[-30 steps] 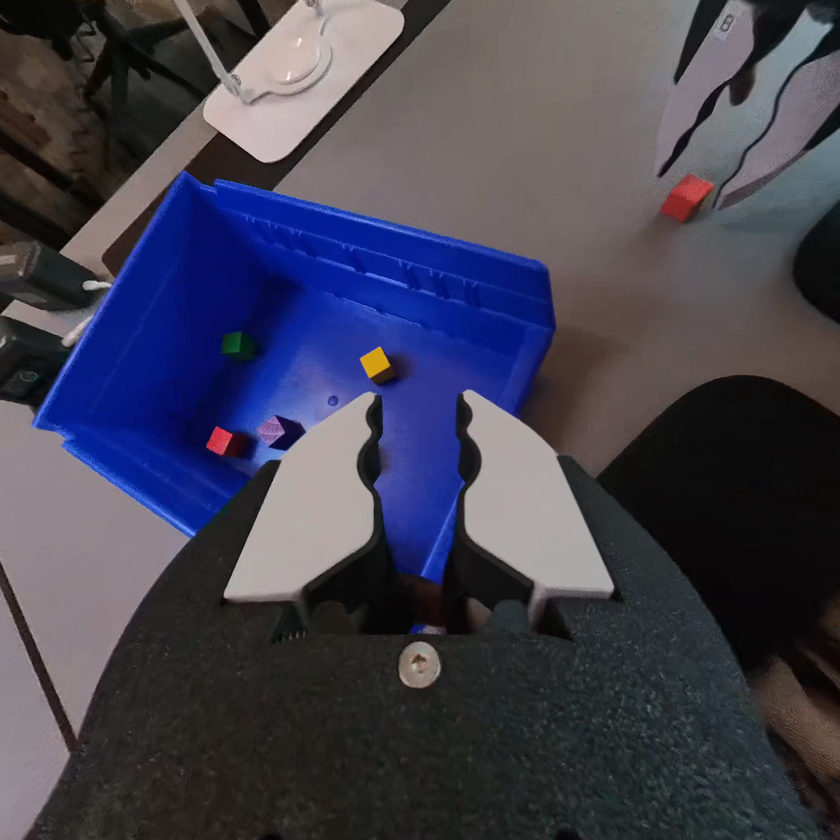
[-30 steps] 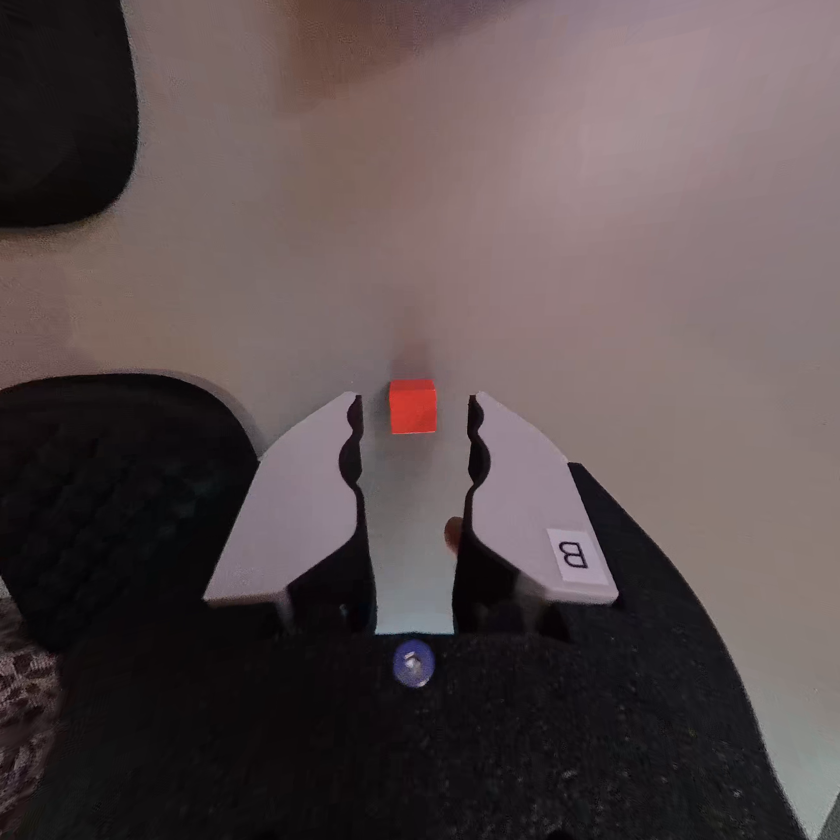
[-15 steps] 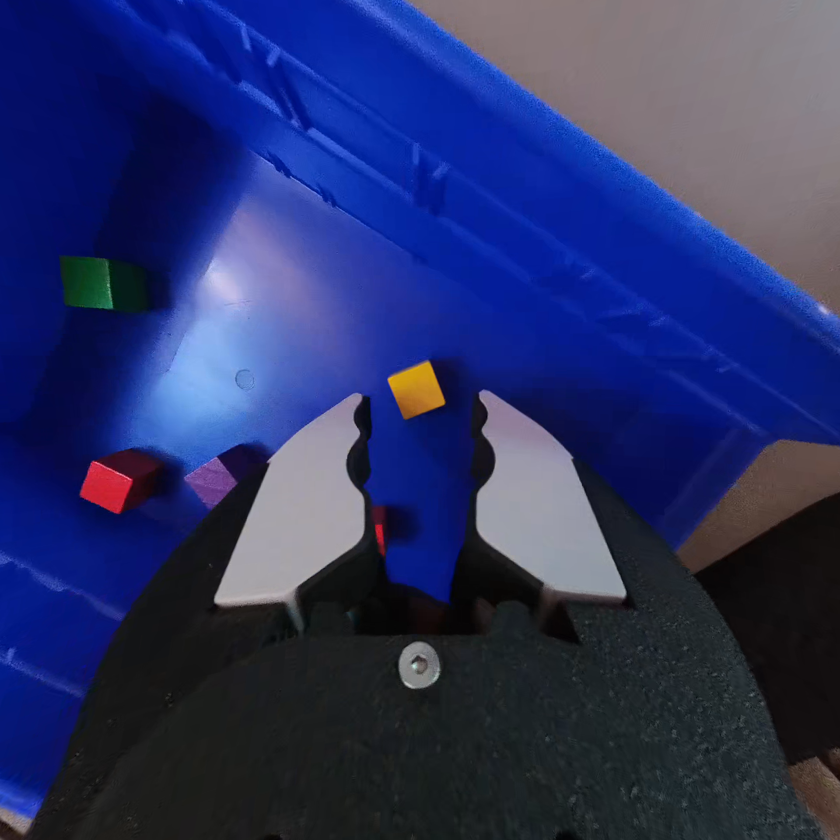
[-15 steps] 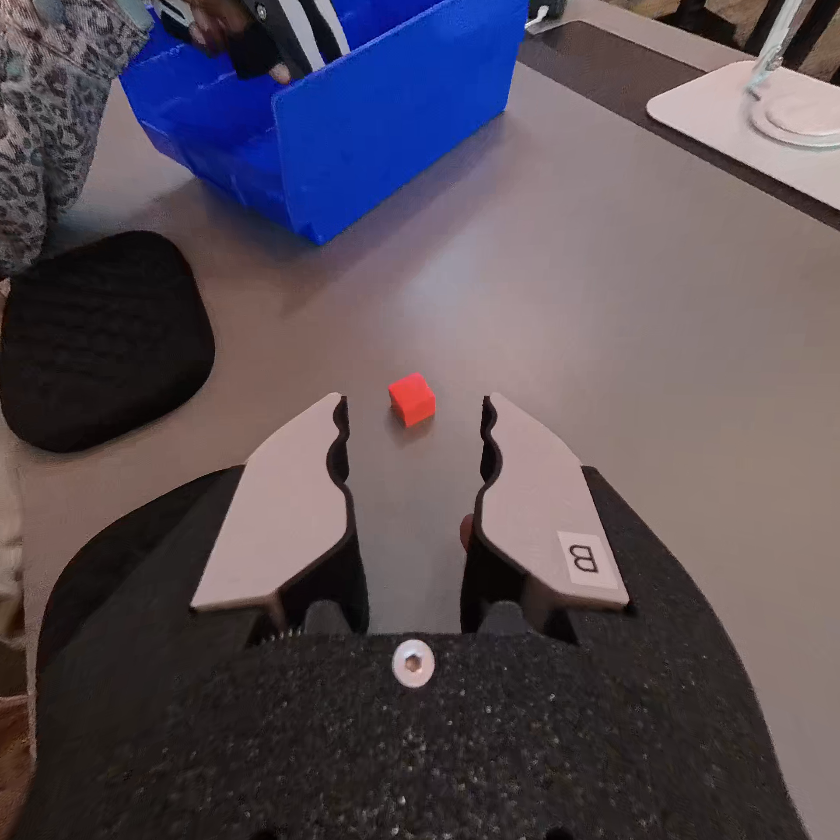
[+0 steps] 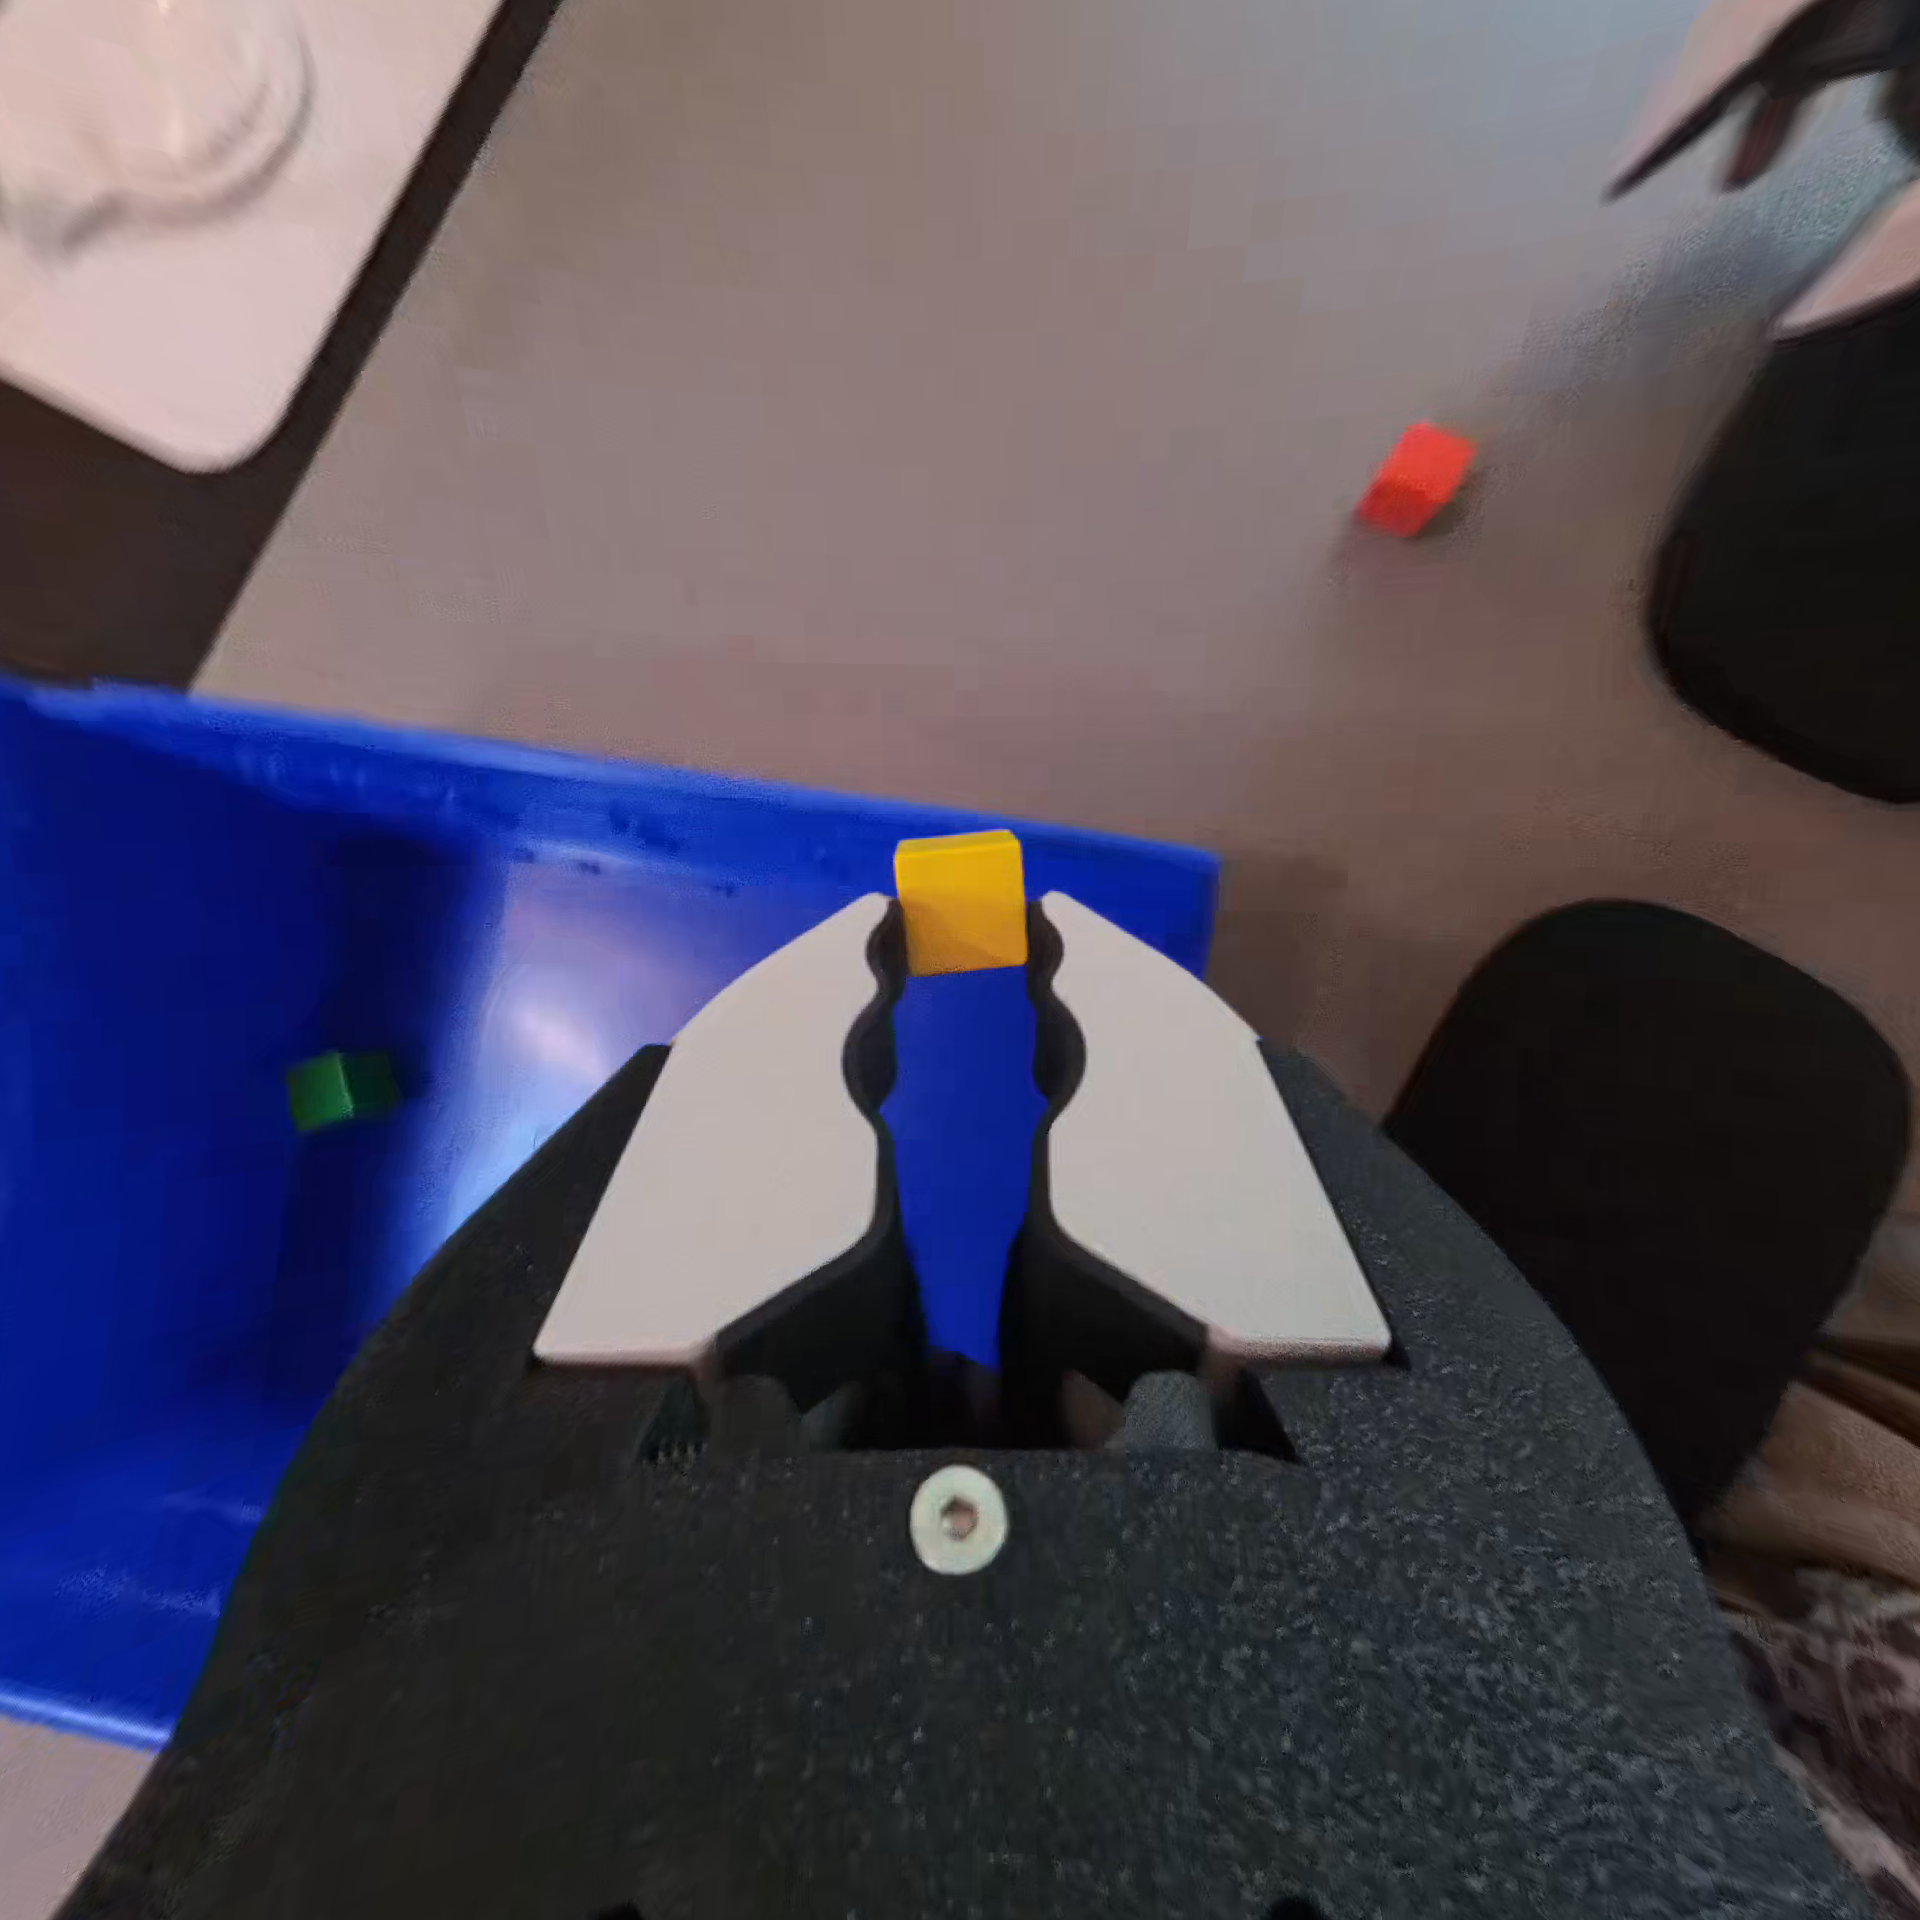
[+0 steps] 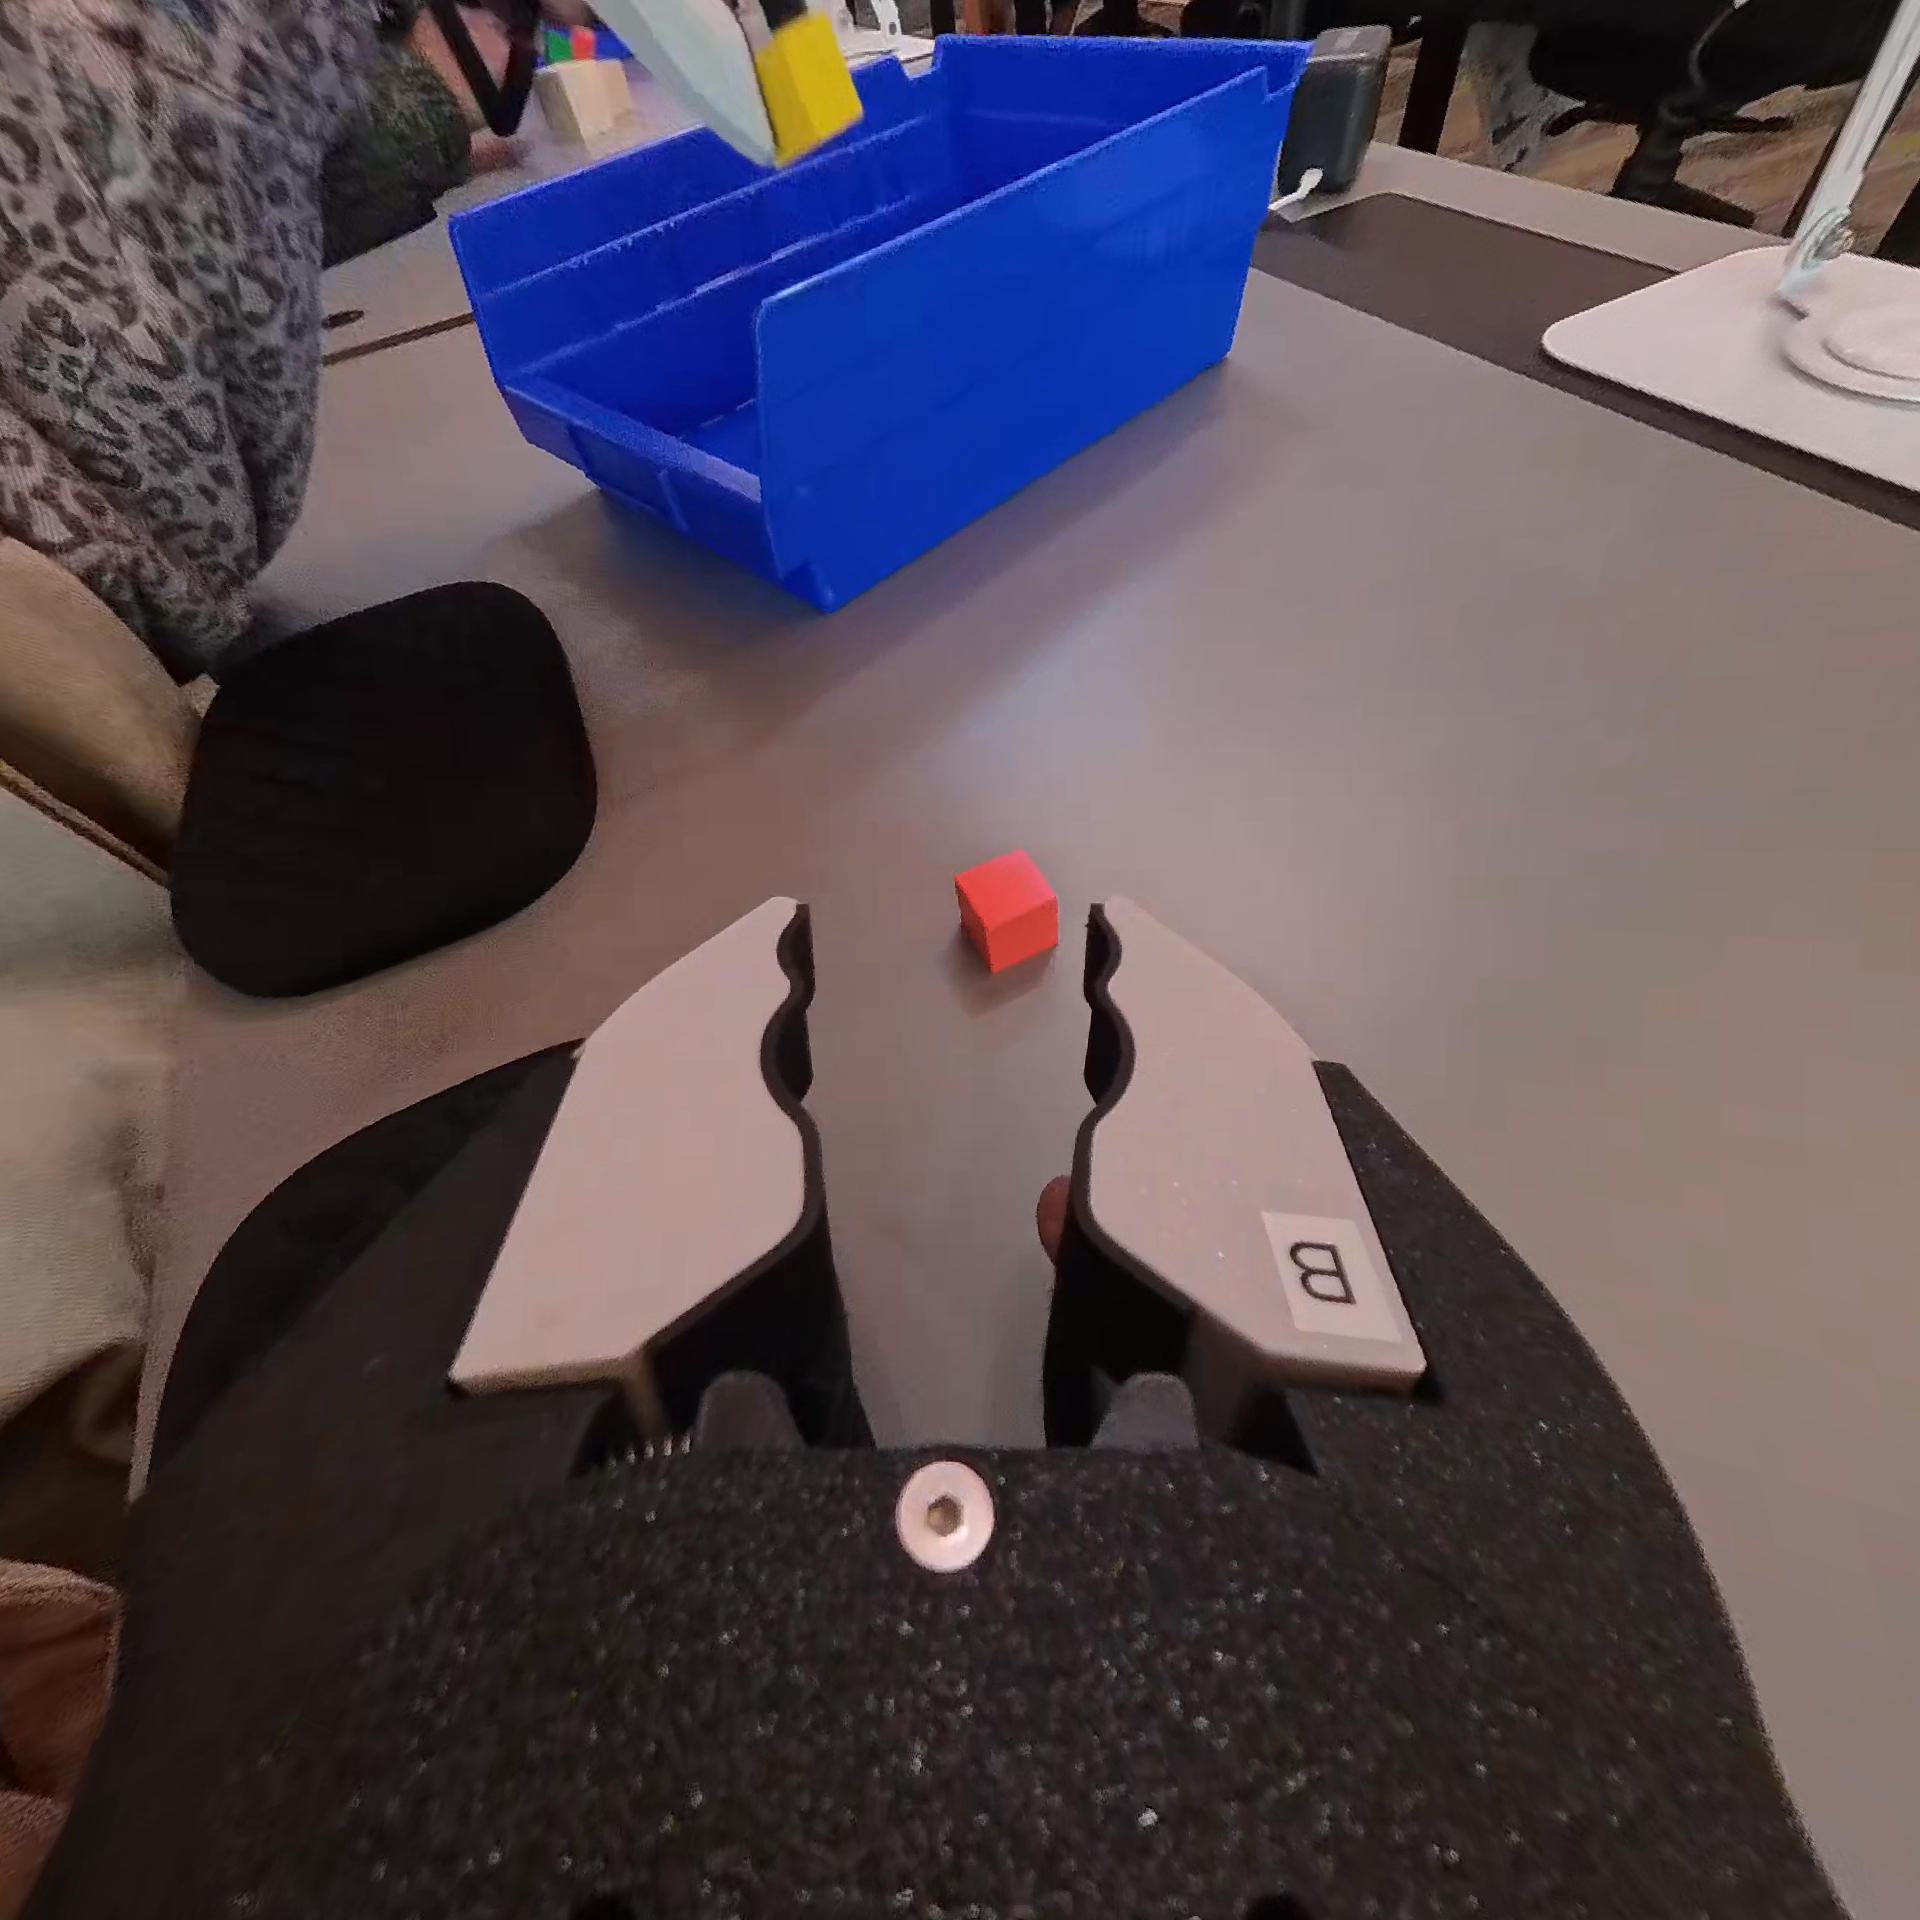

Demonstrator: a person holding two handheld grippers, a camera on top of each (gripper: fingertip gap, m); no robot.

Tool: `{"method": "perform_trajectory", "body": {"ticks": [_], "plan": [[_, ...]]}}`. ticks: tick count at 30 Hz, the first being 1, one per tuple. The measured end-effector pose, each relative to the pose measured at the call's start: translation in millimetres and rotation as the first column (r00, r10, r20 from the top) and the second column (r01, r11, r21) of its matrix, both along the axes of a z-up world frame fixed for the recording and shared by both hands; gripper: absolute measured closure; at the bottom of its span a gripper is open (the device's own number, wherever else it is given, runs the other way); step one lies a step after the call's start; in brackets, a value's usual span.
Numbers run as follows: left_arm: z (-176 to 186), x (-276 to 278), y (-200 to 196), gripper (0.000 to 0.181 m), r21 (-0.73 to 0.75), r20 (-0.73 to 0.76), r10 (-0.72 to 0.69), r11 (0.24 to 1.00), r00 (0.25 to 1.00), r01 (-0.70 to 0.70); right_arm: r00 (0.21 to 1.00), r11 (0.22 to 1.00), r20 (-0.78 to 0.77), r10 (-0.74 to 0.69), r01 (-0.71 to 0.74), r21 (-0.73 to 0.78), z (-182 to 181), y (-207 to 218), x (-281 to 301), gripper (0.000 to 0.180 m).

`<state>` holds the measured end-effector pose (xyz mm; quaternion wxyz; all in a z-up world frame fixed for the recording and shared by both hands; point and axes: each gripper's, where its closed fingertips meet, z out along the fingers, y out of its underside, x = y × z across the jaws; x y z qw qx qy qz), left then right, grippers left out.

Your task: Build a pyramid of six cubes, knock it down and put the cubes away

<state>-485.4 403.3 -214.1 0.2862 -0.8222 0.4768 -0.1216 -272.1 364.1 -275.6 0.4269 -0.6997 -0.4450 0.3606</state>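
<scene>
The left gripper [image 5: 961,909] pinches a small yellow wooden cube [image 5: 961,902] between its fingertips, raised above the open blue plastic bin [image 6: 997,343], where a small green cube [image 5: 341,1088] lies on the floor. The right gripper [image 6: 945,925], jaws apart and empty, waits near a small red cube [image 6: 1006,906] on the grey table [image 6: 1455,779], well apart from the bin. The yellow cube is held only at the tips and partly sticks out beyond them, so I think it may twist or slip out on the way from the bin to the red cube
</scene>
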Motion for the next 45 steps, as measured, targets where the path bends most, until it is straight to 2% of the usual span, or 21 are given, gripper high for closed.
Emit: {"method": "perform_trajectory", "body": {"ticks": [3,5,8,12,17,27,45], "plan": [[24.7,59.6,-33.8,0.159,0.073,-0.023,-0.240,0.968,0.970,0.241,0.998,0.999,0.043,0.041,-0.042,0.024,-6.2,-5.2,-5.3,0.127],[7.4,93.9,-47.5,0.159,0.027,-0.105,-0.328,0.943,0.939,0.332,0.993,0.997,0.097,0.064,-0.069,0.044,-14.3,-8.3,-6.8,0.124],[-41.8,126.5,-51.8,0.159,-0.079,-0.238,-0.421,0.906,0.875,0.415,0.987,0.995,0.144,0.075,-0.084,0.060,-22.3,-9.8,-6.9,0.123],[-88.1,144.9,-36.1,0.159,-0.174,-0.284,-0.437,0.899,0.853,0.403,0.989,0.997,0.138,0.058,-0.065,0.045,-24.2,-7.8,-2.2,0.123],[-109.3,150.6,-27.9,0.159,-0.200,-0.298,-0.467,0.884,0.833,0.423,0.990,0.997,0.128,0.061,-0.067,0.049,-22.2,-8.6,-2.4,0.124],[-118.2,158.3,-23.5,0.159,-0.240,-0.291,-0.504,0.861,0.813,0.448,0.987,0.997,0.149,0.056,-0.063,0.044,-25.1,-8.1,-0.7,0.125],[-121.8,157.6,-22.1,0.159,-0.268,-0.250,-0.510,0.853,0.823,0.447,0.983,0.997,0.174,0.062,-0.069,0.031,-30.7,-9.4,0.1,0.125]]}}
